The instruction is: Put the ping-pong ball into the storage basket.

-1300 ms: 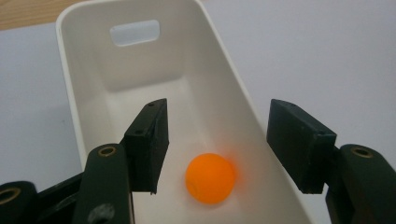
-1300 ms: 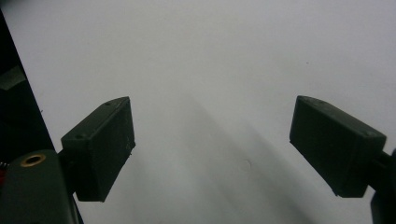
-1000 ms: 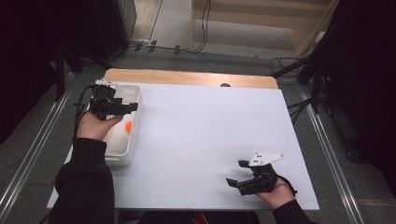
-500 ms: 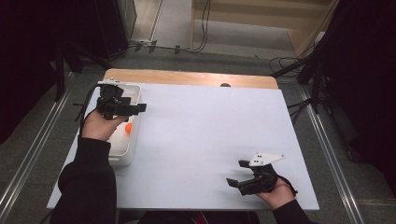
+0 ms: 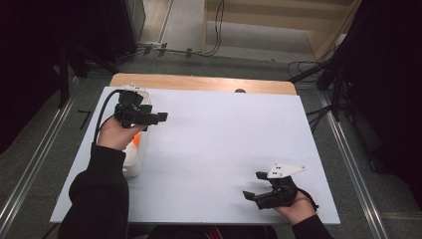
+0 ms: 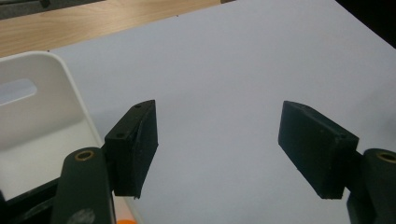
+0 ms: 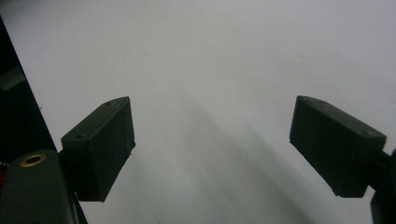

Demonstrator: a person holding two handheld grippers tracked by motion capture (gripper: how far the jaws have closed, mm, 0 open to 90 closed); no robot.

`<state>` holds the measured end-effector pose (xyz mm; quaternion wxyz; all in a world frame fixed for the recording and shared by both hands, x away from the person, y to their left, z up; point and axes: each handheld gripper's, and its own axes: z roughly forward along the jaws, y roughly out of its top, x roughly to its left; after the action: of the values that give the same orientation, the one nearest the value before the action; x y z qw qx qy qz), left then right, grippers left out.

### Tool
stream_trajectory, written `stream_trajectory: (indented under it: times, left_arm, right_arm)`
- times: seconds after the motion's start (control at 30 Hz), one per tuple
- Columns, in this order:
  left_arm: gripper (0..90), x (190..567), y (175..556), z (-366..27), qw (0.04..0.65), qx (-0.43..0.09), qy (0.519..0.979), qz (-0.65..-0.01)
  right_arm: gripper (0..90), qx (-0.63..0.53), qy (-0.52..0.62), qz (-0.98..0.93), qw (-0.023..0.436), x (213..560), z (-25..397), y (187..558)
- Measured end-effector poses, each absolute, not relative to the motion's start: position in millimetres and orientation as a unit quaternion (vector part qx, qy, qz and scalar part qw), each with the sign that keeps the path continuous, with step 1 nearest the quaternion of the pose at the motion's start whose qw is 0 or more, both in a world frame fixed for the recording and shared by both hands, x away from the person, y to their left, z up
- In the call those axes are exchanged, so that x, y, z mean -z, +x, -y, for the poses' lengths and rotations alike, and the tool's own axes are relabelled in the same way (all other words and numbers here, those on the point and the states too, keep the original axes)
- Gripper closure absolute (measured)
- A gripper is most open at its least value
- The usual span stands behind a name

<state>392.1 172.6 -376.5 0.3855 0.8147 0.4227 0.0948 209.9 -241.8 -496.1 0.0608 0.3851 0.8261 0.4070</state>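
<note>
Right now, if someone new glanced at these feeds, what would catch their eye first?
Probably the white bin at the table's left edge, with a small orange object inside it beside the left hand. The left gripper hangs open above the bin's inner rim, pointing over the white tabletop. The right gripper rests open near the front right corner, holding nothing.

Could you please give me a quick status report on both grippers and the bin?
Left hand-held gripper open, empty, above white bin. Right hand-held gripper open, empty, low over white table. Orange object in bin. No obstruction.
</note>
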Motion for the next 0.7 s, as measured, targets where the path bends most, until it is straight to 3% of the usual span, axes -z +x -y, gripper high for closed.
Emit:
stream_trajectory:
  times: [0.7]
  left_arm:
    - [25.5, 384, 386, -147, 0.387, -0.068, 0.835, -0.384]
  right_arm:
    - [12.7, -0.415, 0.388, -0.821, 0.056, 495, 243, 210]
